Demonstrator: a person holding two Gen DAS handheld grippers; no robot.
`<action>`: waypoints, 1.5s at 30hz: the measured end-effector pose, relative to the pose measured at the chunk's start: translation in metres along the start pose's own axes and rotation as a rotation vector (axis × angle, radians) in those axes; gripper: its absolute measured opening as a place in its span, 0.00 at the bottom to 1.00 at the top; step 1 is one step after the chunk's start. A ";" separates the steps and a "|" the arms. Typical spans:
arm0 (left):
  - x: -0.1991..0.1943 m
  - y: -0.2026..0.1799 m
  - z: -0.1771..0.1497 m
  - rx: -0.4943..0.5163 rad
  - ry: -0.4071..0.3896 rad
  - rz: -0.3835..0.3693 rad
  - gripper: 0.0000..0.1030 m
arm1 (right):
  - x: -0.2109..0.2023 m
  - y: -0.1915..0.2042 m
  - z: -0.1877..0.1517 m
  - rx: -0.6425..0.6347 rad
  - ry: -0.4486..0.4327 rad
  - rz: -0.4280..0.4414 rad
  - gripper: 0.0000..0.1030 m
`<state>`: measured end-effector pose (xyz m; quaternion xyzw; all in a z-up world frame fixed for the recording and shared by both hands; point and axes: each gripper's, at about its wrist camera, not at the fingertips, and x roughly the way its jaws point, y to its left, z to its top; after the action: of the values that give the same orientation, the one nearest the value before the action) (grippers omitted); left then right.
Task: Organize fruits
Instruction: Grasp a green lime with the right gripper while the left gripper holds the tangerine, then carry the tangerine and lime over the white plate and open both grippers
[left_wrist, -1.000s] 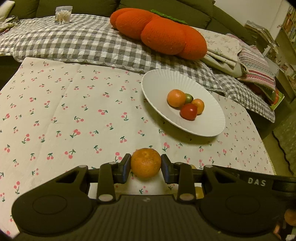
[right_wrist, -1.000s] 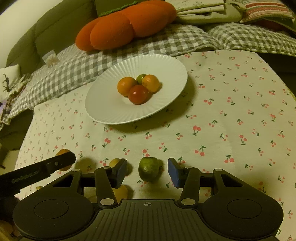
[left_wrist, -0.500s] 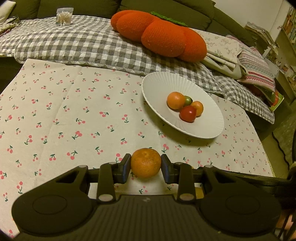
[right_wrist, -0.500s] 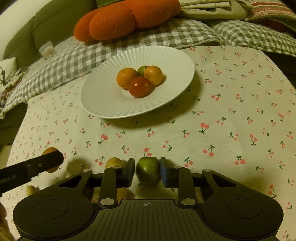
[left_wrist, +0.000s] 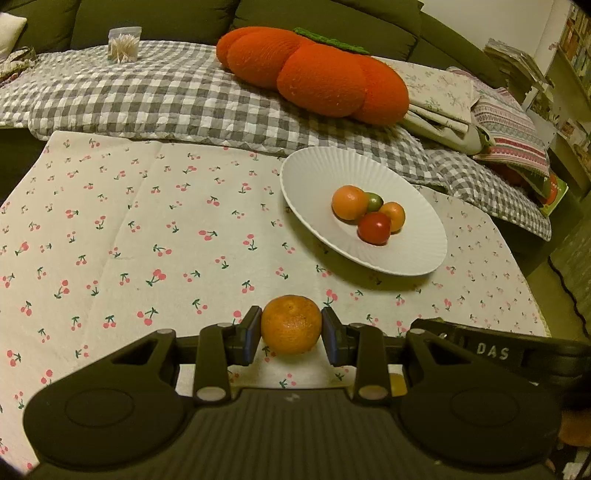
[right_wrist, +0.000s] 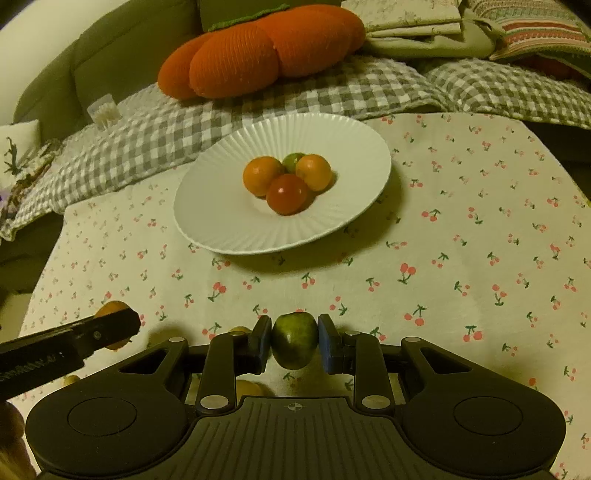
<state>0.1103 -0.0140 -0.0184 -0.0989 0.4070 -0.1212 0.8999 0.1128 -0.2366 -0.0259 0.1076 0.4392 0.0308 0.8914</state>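
Observation:
My left gripper (left_wrist: 291, 334) is shut on a mandarin orange (left_wrist: 291, 324) and holds it above the cherry-print tablecloth, short of the white ribbed plate (left_wrist: 417, 258). The plate also shows in the right wrist view (right_wrist: 221, 229). It holds two orange fruits, a red one (right_wrist: 287, 194) and a small green one. My right gripper (right_wrist: 294, 341) is shut on a green fruit (right_wrist: 294, 339), lifted just off the cloth in front of the plate. The left gripper's finger (right_wrist: 107, 328) enters the right view at the left, with its orange partly hidden behind it.
Small yellowish fruits (right_wrist: 247, 389) lie on the cloth under and left of my right gripper. Behind the table is a sofa with a checked blanket (left_wrist: 155, 92), an orange pumpkin cushion (left_wrist: 314, 74), folded cloths and a jar of cotton swabs (left_wrist: 123, 43).
My right gripper closed on the green fruit and raised it slightly, moving toward the plate. My left gripper kept hold of the orange and shifted little.

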 end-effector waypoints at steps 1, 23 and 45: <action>0.000 0.000 0.000 0.002 -0.002 0.000 0.32 | -0.002 0.000 0.001 0.001 -0.004 0.004 0.24; 0.003 -0.018 0.021 0.090 -0.066 -0.010 0.32 | -0.027 -0.010 0.023 0.011 -0.103 0.019 0.24; 0.036 -0.049 0.056 0.186 -0.128 -0.068 0.32 | -0.027 -0.028 0.057 0.008 -0.195 0.008 0.24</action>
<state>0.1692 -0.0669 0.0057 -0.0362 0.3320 -0.1826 0.9247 0.1397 -0.2773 0.0227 0.1156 0.3503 0.0220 0.9292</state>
